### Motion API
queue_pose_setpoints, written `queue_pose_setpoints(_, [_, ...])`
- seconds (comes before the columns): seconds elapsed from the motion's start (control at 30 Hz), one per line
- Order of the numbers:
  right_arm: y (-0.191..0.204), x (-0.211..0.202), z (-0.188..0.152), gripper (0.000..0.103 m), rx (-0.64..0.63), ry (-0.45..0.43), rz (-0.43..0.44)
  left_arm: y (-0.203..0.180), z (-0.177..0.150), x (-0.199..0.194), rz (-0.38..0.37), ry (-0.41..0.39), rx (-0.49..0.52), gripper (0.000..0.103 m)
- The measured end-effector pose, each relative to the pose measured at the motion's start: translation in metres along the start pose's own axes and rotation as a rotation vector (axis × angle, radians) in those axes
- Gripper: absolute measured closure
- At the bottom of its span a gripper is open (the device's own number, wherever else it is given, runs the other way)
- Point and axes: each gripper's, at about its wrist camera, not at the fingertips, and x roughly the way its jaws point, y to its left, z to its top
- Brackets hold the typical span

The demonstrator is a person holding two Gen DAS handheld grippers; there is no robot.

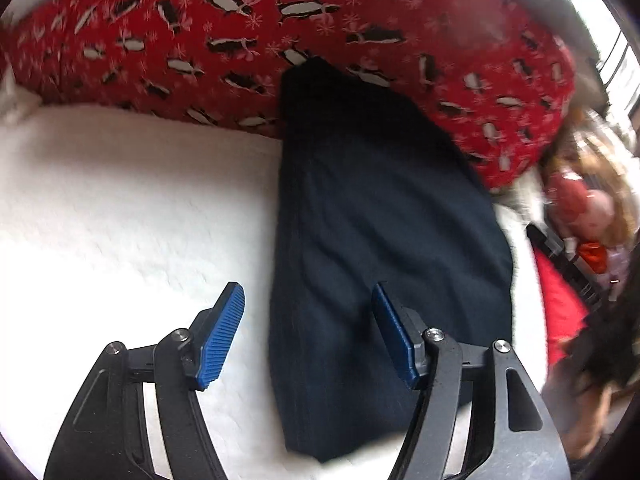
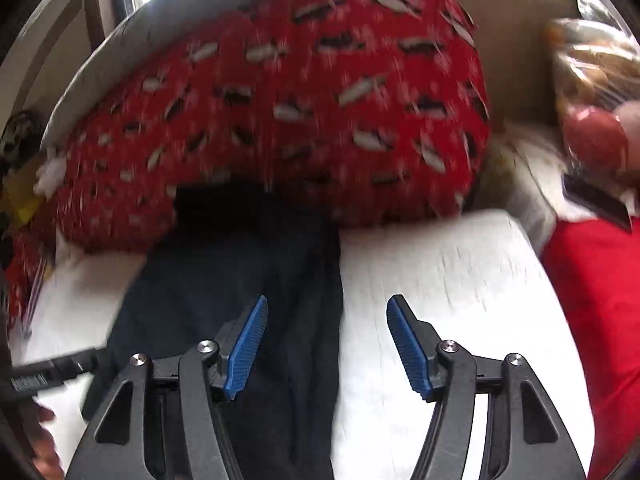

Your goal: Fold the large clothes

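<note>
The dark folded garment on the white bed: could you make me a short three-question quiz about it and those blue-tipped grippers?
1. True or false: the left gripper is clamped on the dark garment.
2. What lies at the far end of the dark garment? A) a red penguin-print pillow B) a green towel C) a wooden box
3. Fill in: the garment rests on a ____ bed cover.

Key:
1. False. Its jaws stand apart with nothing pressed between them; the right gripper is open too.
2. A, the red penguin-print pillow.
3. White.
</note>
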Motion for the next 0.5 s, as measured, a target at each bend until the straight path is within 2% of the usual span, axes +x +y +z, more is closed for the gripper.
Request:
queue_pose_setpoints(0.13, [0.003,0.040,0.011,0.040,0.012,0.065,-0.003,-0.006,0.005,0.021,0.017,0.025,-0.029,0.037])
queue_pose_setpoints(0.2, [0.005,0.072,0.003,0.040,-0.067,0.133,-0.099,-0.001,0.005,0.022,0.007,0.024,-0.039,0.037])
queue_pose_setpoints(0.23, [0.005,0.087,-0.010,0.035,-0.124,0.190,-0.183,-0.002,0.007,0.024,0.010,0.028,-0.038,0.037])
queue_pose_setpoints(0.27, [0.003,0.098,-0.019,0.032,-0.144,0.209,-0.204,-0.003,0.006,0.024,0.015,0.028,-0.034,0.037])
queue_pose_setpoints(0.3, [-0.003,0.093,-0.017,0.021,-0.109,0.172,-0.194,-0.002,0.006,0.024,0.012,0.027,-0.031,0.037])
queue_pose_setpoints(0.33, [-0.011,0.091,-0.015,0.017,-0.058,0.170,-0.198,-0.004,0.006,0.025,0.016,0.029,-0.029,0.037])
queue_pose_setpoints(0.4, [-0.026,0.086,-0.012,0.018,0.019,0.186,-0.181,-0.003,0.007,0.024,0.020,0.032,-0.030,0.037])
queue_pose_setpoints(0.5, [-0.036,0.070,-0.008,0.019,0.025,0.169,-0.203,0.000,0.009,0.022,0.008,0.045,-0.041,0.037])
